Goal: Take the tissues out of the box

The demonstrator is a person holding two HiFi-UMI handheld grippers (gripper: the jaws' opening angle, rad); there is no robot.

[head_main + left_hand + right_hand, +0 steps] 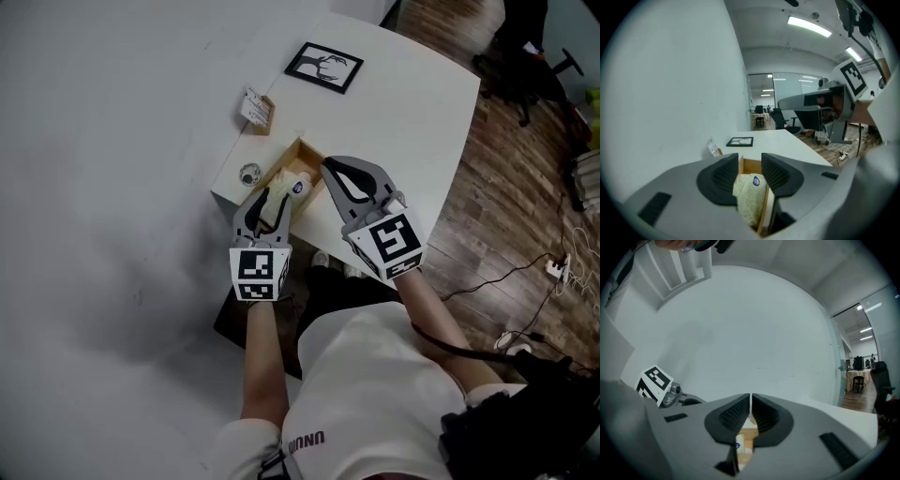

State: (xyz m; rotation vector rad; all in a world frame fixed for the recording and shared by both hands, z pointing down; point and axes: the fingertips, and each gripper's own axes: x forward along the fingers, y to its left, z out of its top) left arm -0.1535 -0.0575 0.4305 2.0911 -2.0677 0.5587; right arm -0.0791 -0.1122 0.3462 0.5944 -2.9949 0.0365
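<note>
Tissue pack (750, 194) seen in the wooden box (284, 166) at the table's (412, 112) near-left edge.
The left gripper (751, 161) is spread around the pack; the right gripper (750, 404) is pressed together over the box.

Matching kit on both sides: the left gripper (266, 199) and right gripper (328, 167) are pale grey shells with black ribbed fingers (723, 176). Each carries a white cube (260, 270) printed with black square markers. The person wears a white short-sleeved T-shirt (361, 394) with dark lettering on the front. A black cable (450, 347) trails along the right arm.
</note>
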